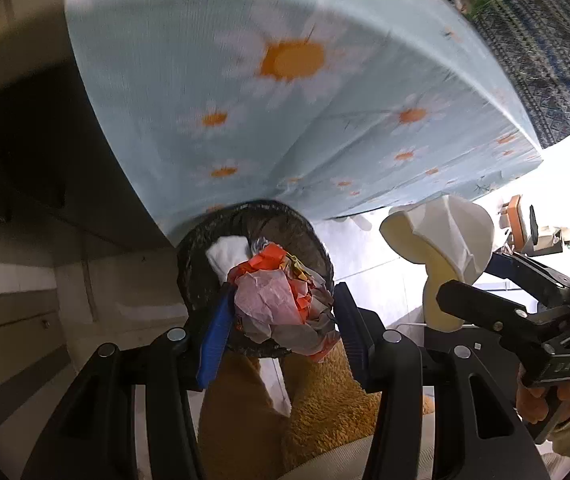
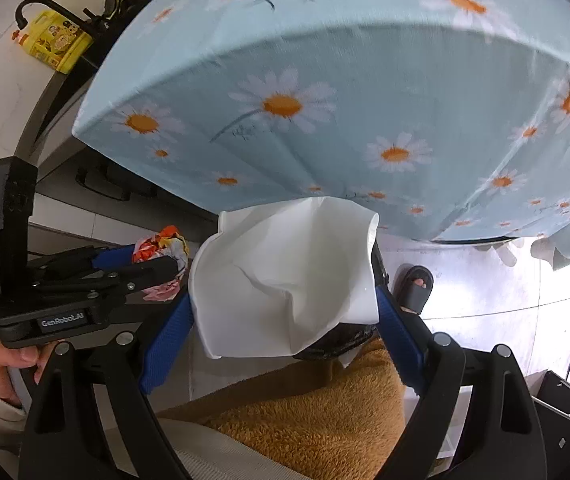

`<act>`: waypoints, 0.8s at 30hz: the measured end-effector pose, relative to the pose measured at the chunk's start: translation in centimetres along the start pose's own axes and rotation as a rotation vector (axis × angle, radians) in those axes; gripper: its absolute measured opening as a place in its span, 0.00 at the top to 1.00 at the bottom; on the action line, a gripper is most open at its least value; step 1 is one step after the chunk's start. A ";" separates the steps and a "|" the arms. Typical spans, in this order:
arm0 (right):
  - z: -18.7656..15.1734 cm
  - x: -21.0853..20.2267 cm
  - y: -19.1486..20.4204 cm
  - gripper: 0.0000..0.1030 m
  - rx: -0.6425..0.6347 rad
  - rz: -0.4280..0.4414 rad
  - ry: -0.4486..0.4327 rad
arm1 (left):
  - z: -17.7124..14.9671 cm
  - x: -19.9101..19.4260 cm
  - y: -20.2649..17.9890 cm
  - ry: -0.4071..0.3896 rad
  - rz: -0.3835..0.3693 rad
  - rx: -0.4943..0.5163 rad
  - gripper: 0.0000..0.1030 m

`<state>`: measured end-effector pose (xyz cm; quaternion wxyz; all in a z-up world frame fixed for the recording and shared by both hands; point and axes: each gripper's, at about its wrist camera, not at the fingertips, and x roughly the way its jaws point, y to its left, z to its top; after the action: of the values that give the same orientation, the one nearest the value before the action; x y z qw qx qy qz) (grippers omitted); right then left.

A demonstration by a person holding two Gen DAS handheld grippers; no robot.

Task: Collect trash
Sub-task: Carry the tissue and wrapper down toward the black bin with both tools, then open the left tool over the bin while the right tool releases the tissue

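Note:
My left gripper (image 1: pixel 281 320) is shut on a crumpled wad of pink, orange and grey wrappers (image 1: pixel 277 304), held over a black-lined trash bin (image 1: pixel 205 248) with white tissue (image 1: pixel 227 254) inside. My right gripper (image 2: pixel 285 300) is shut on a crushed white paper cup (image 2: pixel 285 276). The cup also shows in the left wrist view (image 1: pixel 441 236), to the right of the bin. In the right wrist view the left gripper (image 2: pixel 165 268) with the wrapper wad (image 2: pixel 157 246) is at left. The bin (image 2: pixel 337 338) is mostly hidden behind the cup.
A table with a light blue daisy-print cloth (image 1: pixel 285 100) hangs just above the bin. An orange fleece (image 2: pixel 317 408) lies on the person's lap below. A sandaled foot (image 2: pixel 415 292) rests on the pale floor. A yellow box (image 2: pixel 55 44) sits on the far left counter.

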<state>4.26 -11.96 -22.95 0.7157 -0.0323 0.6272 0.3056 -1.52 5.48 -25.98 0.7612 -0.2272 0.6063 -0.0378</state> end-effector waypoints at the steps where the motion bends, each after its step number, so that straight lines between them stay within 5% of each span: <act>1: 0.0 0.1 0.0 0.16 0.001 0.001 0.004 | -0.1 0.3 0.0 0.007 -0.001 -0.006 0.53; 8: -0.5 0.6 -0.8 0.15 0.007 0.028 0.027 | -0.4 1.8 0.1 0.041 -0.011 -0.029 0.51; 14: -0.4 0.6 -1.6 0.09 0.023 0.090 0.031 | 0.0 2.2 0.8 0.050 0.004 -0.069 0.34; 24: -0.6 -0.4 -2.5 0.09 0.035 0.085 0.011 | 0.4 2.0 0.7 0.040 -0.005 -0.083 0.34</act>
<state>4.87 -14.39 -23.58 0.6991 0.0053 0.6371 0.3245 -0.82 5.53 -27.98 0.7386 -0.2594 0.6219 -0.0192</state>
